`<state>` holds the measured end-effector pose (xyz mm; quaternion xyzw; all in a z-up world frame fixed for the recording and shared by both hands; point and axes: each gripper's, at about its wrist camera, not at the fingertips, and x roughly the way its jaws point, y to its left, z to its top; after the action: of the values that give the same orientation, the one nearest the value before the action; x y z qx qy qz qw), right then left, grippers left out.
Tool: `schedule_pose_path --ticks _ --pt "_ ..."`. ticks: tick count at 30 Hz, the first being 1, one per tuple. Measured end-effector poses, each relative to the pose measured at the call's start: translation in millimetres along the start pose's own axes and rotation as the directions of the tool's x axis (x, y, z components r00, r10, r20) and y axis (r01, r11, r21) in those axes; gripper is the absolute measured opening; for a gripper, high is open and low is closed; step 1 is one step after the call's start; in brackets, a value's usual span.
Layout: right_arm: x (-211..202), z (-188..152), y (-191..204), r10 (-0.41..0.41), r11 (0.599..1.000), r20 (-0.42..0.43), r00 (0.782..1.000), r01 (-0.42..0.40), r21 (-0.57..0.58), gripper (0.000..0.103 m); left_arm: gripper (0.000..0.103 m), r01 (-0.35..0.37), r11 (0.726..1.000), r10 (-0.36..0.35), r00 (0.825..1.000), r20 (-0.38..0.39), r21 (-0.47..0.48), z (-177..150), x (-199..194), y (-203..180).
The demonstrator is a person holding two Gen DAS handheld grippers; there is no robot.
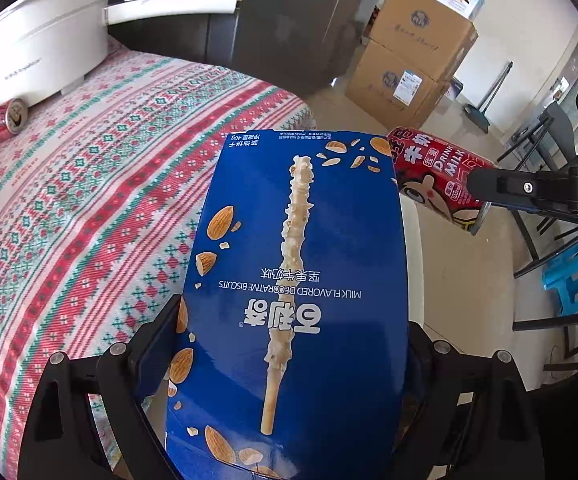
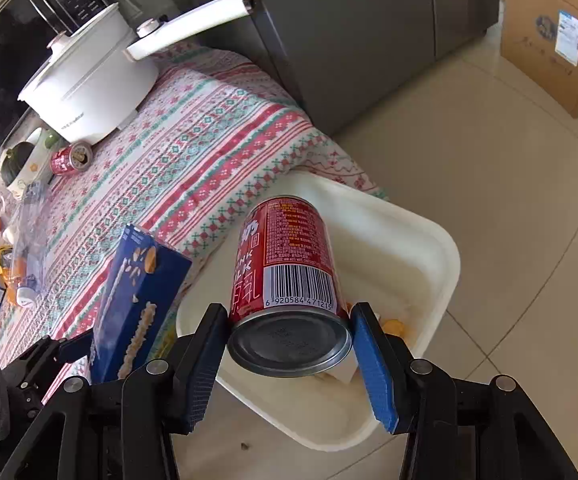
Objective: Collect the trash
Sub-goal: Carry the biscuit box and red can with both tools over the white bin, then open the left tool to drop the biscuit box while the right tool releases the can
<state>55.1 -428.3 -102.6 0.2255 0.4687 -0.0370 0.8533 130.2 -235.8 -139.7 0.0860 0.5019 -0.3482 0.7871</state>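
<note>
Right gripper (image 2: 289, 364) fingers clamp the red milk can (image 2: 289, 276) above the white bin (image 2: 429, 248); left gripper (image 1: 289, 344) grips the blue biscuit box (image 1: 293, 280) beside it. Centre each item over the bin (not its rim) before releasing.

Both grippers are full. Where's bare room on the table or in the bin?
Bare tablecloth runs between the white pot and the bin. The bin's far half is open. Crowded: table's left end past the lying can, with bags and cups.
</note>
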Motion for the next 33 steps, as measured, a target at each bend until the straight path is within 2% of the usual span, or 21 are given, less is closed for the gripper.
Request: schedule_pose_path --ticks 7,10,19,33 --pt "-1.1 -3.1 -23.0 -0.032 0.999 -0.014 0.999 0.032 0.027 0.056 0.096 0.057 0.997 -0.057 0.998 0.000 0.044 9.7 23.6 -10.3" --pt "-0.6 -4.3 -31.0 -0.047 0.998 -0.021 0.999 0.048 0.039 0.056 0.101 0.050 0.996 -0.051 0.999 0.005 0.074 11.6 27.4 -16.3" --pt "0.5 -5.5 -41.1 -0.069 0.996 -0.028 0.997 0.070 0.055 0.056 0.103 -0.008 0.988 0.008 1.000 0.000 0.154 10.1 25.2 -22.9" --pt "28.7 -6.5 -22.8 -0.104 0.994 -0.098 0.990 0.105 0.004 0.056 0.103 -0.106 0.990 0.103 0.994 0.033 0.097 -7.7 -27.1 30.1"
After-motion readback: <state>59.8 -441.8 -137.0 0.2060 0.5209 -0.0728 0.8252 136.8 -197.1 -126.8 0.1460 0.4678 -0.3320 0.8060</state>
